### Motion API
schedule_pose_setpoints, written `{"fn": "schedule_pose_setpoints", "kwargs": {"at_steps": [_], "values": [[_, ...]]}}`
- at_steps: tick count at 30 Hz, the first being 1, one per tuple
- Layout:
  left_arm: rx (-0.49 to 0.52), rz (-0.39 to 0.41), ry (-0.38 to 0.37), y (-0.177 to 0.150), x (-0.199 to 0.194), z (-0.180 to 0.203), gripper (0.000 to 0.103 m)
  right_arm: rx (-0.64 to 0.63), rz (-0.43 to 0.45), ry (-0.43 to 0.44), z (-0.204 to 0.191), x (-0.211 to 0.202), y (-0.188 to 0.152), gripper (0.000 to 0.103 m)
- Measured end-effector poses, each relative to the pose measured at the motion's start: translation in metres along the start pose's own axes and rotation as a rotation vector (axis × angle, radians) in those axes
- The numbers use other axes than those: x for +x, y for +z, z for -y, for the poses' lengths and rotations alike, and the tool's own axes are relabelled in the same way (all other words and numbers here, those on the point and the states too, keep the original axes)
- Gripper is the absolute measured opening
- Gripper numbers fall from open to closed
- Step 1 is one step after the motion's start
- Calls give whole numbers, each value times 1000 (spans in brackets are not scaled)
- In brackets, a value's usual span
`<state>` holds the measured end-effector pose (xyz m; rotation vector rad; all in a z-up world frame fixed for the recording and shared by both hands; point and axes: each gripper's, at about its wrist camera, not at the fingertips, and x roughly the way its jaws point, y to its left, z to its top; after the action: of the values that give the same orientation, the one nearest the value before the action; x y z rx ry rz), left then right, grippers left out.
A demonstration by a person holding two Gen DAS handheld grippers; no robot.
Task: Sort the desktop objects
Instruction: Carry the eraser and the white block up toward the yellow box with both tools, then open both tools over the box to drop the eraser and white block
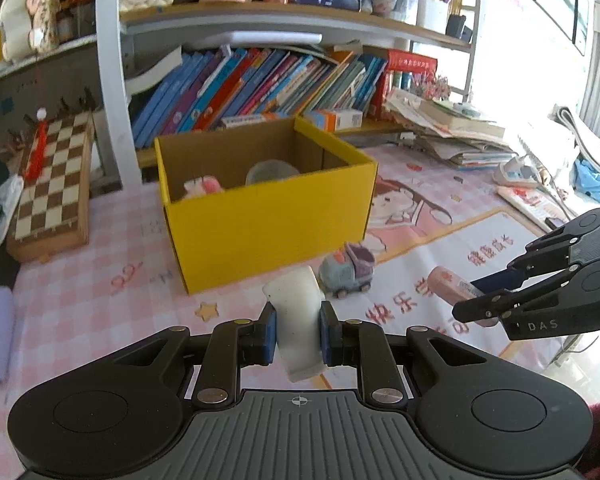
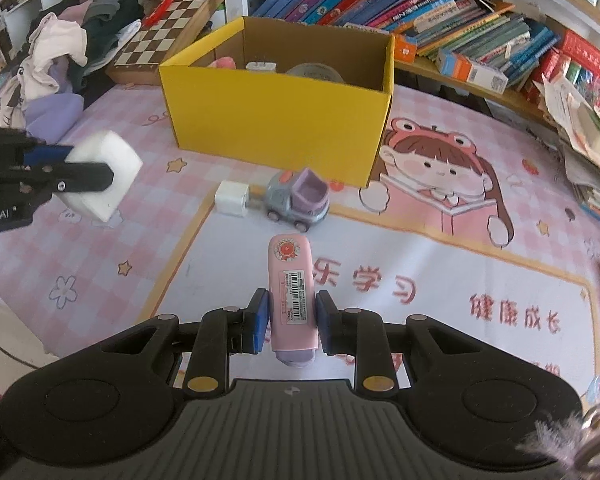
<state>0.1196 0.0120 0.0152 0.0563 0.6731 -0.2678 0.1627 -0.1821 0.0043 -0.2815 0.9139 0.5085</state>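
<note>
My left gripper [image 1: 298,330] is shut on a white block [image 1: 298,320], held above the pink mat; the same white block [image 2: 104,172] shows at the left of the right wrist view. My right gripper [image 2: 290,322] is shut on a pink tube [image 2: 291,292] with a barcode label and a purple cap, and that pink tube [image 1: 452,288] appears at the right in the left wrist view. Ahead stands an open yellow cardboard box [image 1: 268,220] [image 2: 276,116] with a pink toy [image 1: 204,186] and a round container [image 1: 272,172] inside.
A grey and purple toy truck [image 2: 298,200] [image 1: 346,272] and a white charger cube [image 2: 231,199] lie on the mat in front of the box. A chessboard [image 1: 52,188] sits left, clothes [image 2: 60,48] beyond it, books [image 1: 260,84] on the shelf behind, stacked papers [image 1: 460,132] right.
</note>
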Motion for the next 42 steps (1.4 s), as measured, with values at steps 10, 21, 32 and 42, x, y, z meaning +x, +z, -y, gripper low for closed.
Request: {"fn": "schedule_pose_setpoints", "kwargs": {"at_steps": [10, 21, 32, 42], "values": [[37, 68, -6, 34, 8, -4, 19, -63, 52, 5, 11, -6, 44, 23], [54, 151, 22, 77, 25, -7, 19, -126, 133, 16, 27, -1, 104, 24], [34, 172, 81, 114, 64, -18, 19, -191, 220, 19, 47, 18, 180, 24], [12, 121, 127, 132, 110, -31, 19, -254, 217, 45, 50, 64, 223, 24]]}}
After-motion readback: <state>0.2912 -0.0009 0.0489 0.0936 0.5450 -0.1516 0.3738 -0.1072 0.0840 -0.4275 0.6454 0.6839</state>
